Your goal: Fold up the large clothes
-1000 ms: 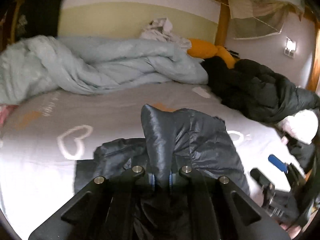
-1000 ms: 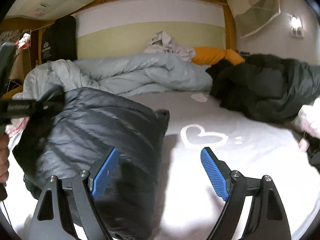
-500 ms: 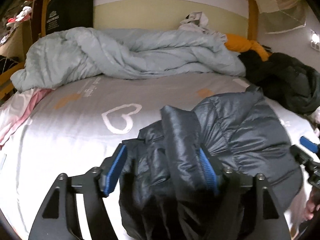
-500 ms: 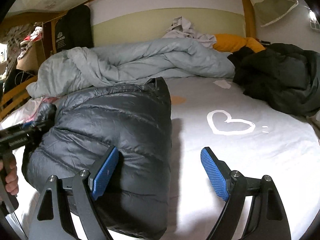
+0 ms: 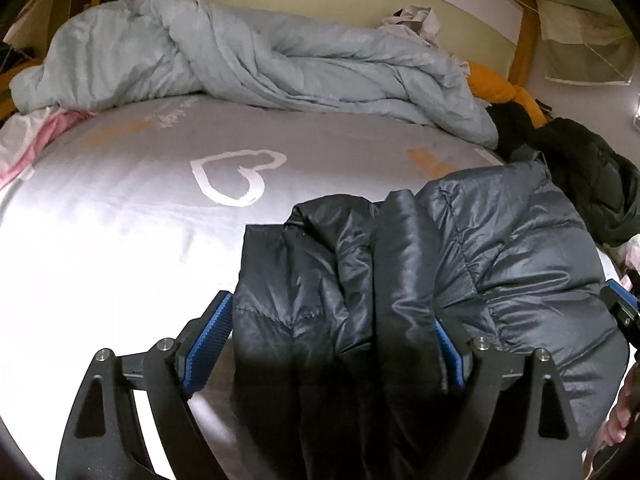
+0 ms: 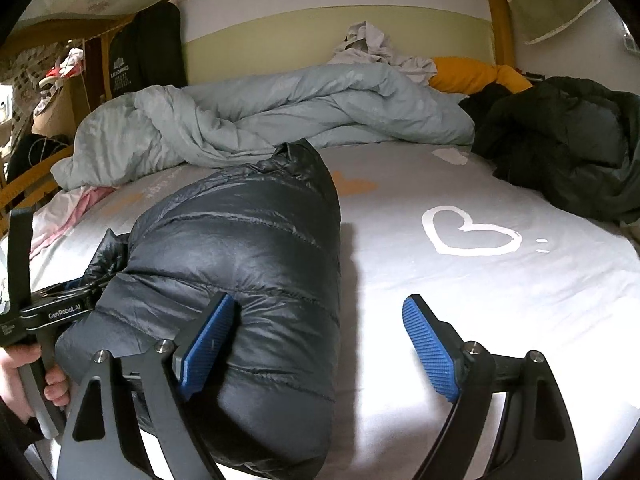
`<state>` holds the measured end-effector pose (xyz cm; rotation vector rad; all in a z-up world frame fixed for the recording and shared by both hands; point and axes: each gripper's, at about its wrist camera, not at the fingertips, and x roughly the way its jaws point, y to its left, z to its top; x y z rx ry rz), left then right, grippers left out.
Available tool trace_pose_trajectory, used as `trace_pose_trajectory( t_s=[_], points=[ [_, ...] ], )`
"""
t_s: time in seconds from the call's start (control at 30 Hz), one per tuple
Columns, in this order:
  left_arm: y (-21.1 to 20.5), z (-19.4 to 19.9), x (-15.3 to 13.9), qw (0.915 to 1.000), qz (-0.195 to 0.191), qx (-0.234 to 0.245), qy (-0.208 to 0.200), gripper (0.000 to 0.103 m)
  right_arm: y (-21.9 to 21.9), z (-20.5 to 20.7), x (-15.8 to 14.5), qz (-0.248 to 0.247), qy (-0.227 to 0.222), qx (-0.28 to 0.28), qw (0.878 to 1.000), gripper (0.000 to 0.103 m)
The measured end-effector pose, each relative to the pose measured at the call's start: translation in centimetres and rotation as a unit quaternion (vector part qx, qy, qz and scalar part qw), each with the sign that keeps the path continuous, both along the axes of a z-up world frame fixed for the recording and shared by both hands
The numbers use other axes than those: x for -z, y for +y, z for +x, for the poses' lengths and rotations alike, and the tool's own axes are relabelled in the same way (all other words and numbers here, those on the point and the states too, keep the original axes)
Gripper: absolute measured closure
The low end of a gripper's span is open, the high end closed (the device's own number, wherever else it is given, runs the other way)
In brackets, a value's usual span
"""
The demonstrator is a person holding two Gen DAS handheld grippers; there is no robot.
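A dark grey puffer jacket (image 5: 500, 256) lies folded in a bundle on the grey bed sheet (image 5: 120, 216); it also shows in the right wrist view (image 6: 248, 252). My left gripper (image 5: 328, 340) is open, its blue pads on either side of a loose fold of the jacket that lies between them. My right gripper (image 6: 316, 340) is open and empty, its left pad touching the jacket's right side, its right pad over bare sheet. The left gripper's body (image 6: 52, 312) shows at the jacket's left end.
A crumpled light blue duvet (image 6: 280, 120) lies across the back of the bed. A dark green coat (image 6: 568, 148) is heaped at the right, an orange cloth (image 6: 472, 74) behind it. A wooden bed frame (image 6: 500, 20) and wall close the back. White hearts (image 6: 468, 232) are printed on the sheet.
My left gripper has opened and let go of the jacket fold it was shut on, and the jacket has settled lower onto the bed. My right gripper stayed open and moved closer to the jacket.
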<state>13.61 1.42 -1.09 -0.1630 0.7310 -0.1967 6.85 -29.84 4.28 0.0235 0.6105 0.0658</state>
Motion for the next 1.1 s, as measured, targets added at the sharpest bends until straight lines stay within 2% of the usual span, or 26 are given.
trace_pose_trajectory(
  t_s=[0.27, 0.33, 0.4, 0.47, 0.53, 0.57, 0.6, 0.63, 0.7, 0.8, 0.87, 0.97, 1.07, 1.1],
  points=[
    [0.0, 0.1, 0.1, 0.9999, -0.008, 0.003, 0.007, 0.013, -1.0, 0.5, 0.7, 0.04, 0.022, 0.002, 0.999, 0.013],
    [0.5, -0.2, -0.5, 0.9995, -0.029, 0.009, 0.005, 0.013, -1.1, 0.5, 0.8, 0.037, 0.023, 0.004, 0.999, 0.012],
    [1.4, -0.7, -1.6, 0.9979, -0.065, 0.01, 0.006, 0.022, -1.1, 0.3, 0.9, 0.033, 0.023, 0.005, 0.999, 0.012],
    [2.1, -2.2, -4.0, 0.9957, -0.087, 0.01, -0.031, 0.024, -1.3, 0.2, 0.9, 0.035, 0.02, 0.005, 0.999, 0.012],
    [1.9, -4.6, -6.6, 0.9913, -0.078, 0.017, -0.104, 0.024, -1.2, 0.2, 0.8, 0.038, 0.017, 0.005, 0.999, 0.012],
    [1.5, -5.7, -7.7, 0.988, -0.072, 0.026, -0.134, 0.028, -1.1, 0.1, 0.7, 0.04, 0.014, 0.0, 0.999, 0.012],
    [1.1, -6.4, -8.4, 0.9851, -0.07, 0.035, -0.153, 0.039, -0.8, 0.0, 0.6, 0.037, 0.012, -0.004, 0.999, 0.012],
    [0.5, -7.2, -9.1, 0.9813, -0.069, 0.049, -0.173, 0.045, -0.5, -0.2, 0.5, 0.032, 0.007, -0.012, 0.999, 0.012],
    [-0.8, -7.8, -9.7, 0.9774, -0.059, 0.073, -0.189, 0.069, 0.3, -0.7, 0.2, 0.017, -0.004, -0.028, 0.999, 0.012],
    [-3.2, -6.7, -8.8, 0.9839, -0.003, 0.075, -0.162, 0.084, 1.7, -1.4, 0.0, -0.002, -0.017, -0.051, 0.999, 0.014],
    [-3.5, -5.1, -7.1, 0.9905, 0.026, 0.051, -0.125, 0.089, 2.5, -1.8, 0.0, -0.012, -0.022, -0.06, 0.998, 0.015],
    [-2.1, -3.1, -4.2, 0.9963, 0.021, 0.027, -0.079, 0.096, 2.9, -2.0, 0.1, -0.015, -0.024, -0.067, 0.997, 0.015],
    [-2.0, -2.2, -2.0, 0.9957, 0.051, 0.016, -0.075, 0.097, 2.7, -1.7, 0.0, 0.0, -0.017, -0.069, 0.997, 0.015],
    [-2.2, -1.8, -1.4, 0.9962, 0.05, 0.018, -0.068, 0.097, 2.6, -1.6, 0.1, 0.005, -0.014, -0.069, 0.998, 0.015]
  ],
)
